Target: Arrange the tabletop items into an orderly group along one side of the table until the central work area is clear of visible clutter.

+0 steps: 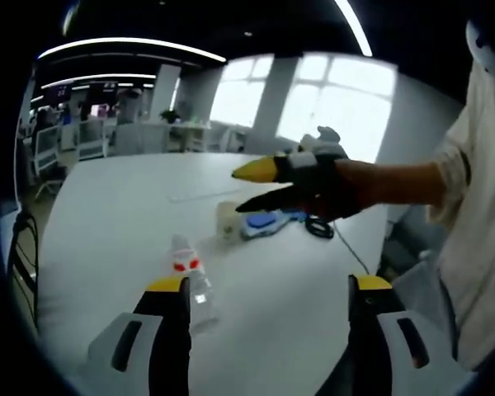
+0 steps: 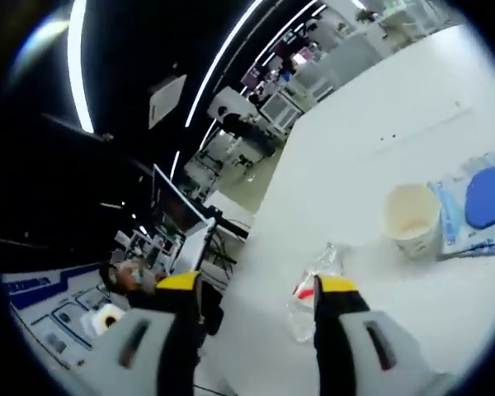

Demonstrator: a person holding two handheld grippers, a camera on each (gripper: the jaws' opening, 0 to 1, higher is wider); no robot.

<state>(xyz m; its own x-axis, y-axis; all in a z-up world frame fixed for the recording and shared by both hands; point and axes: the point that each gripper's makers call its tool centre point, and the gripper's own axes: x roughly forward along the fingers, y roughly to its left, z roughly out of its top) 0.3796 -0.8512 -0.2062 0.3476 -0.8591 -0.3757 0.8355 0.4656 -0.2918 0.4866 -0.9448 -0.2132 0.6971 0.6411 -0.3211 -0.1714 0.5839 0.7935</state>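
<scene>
left tongs (image 1: 268,285): wide (above bottle (image 1: 191,280)) | right tongs (image 2: 252,285): wide, nothing held | cup (image 2: 412,219) upright

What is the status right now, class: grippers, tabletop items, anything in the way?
Left gripper open, above the clear bottle. Right gripper open, above the paper cup and blue-lidded pack. Items untouched, mid-table. Black cable beside the pack.

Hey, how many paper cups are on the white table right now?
1. A single cream paper cup stands upright on the white table, between the clear plastic bottle with a red label and the blue round pad. Others may sit out of frame.
</scene>
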